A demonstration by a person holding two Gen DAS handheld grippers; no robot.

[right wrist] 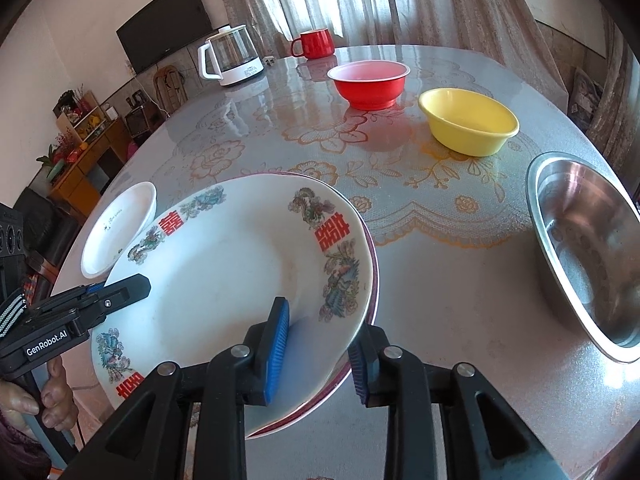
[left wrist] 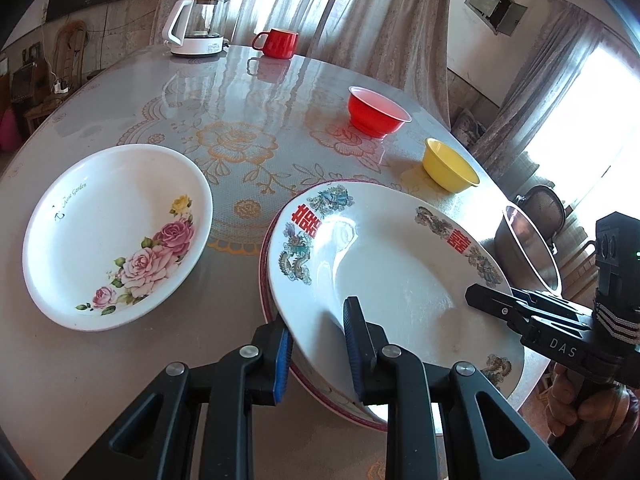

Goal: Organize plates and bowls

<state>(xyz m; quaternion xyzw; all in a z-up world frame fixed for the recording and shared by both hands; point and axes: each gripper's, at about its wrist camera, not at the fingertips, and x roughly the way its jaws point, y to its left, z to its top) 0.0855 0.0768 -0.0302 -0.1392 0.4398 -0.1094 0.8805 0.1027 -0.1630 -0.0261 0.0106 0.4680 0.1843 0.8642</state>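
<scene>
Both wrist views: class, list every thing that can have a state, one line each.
dragon plate: tilted on red-rimmed plate
left claw: shut on dragon plate's rim
right claw: around that rim, grip unclear
rose plate: flat, empty
red bowl: upright, empty
yellow bowl: upright, empty
steel bowl: upright, empty
red mug: upright
kettle: upright, lid on

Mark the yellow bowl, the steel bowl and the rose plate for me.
yellow bowl (right wrist: 468, 114): right wrist view, inside of the bowl.
steel bowl (right wrist: 588, 248): right wrist view, inner wall.
rose plate (left wrist: 100, 232): left wrist view, bare white centre.
</scene>
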